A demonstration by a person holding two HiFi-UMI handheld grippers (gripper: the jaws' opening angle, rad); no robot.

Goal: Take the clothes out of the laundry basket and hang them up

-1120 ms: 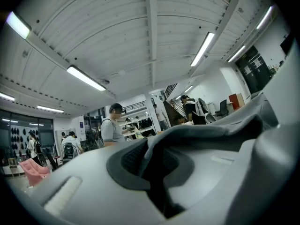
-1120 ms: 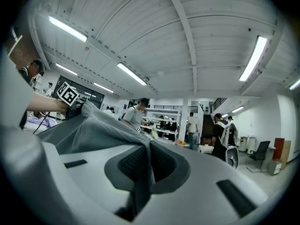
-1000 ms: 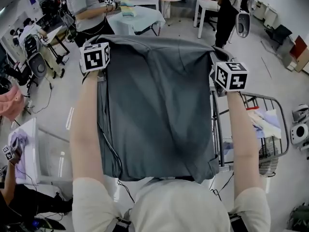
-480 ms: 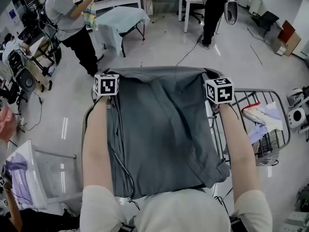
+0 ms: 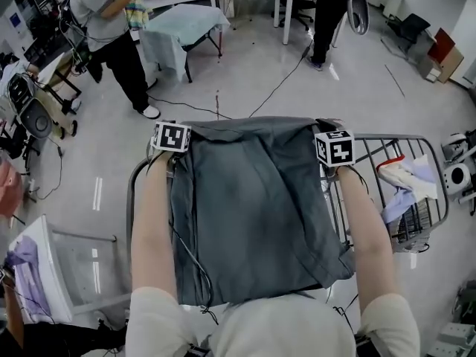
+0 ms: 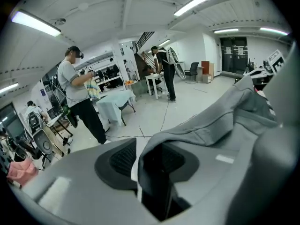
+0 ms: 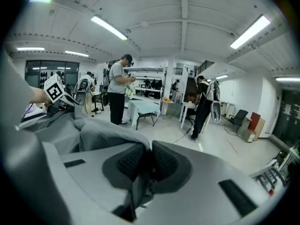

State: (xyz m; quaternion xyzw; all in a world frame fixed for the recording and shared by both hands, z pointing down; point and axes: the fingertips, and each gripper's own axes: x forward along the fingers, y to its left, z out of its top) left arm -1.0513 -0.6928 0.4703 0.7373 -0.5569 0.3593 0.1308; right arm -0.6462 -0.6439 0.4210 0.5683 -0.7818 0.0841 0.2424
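Well, both pairs of jaws had just been easing apart: my left gripper (image 6: 146,162) stood slack around the grey garment (image 5: 253,207), my right gripper (image 7: 146,163) pinched its edge, and the cloth lay spread over the metal rack (image 5: 418,141).

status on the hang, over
Left gripper jaws just opening, grey garment slack between them. Right gripper just opening too, cloth pinched. Garment draped over drying rack. No obstruction seen.

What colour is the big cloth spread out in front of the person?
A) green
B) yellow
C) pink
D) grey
D: the big cloth is plain dark grey in the head view and in both gripper views.
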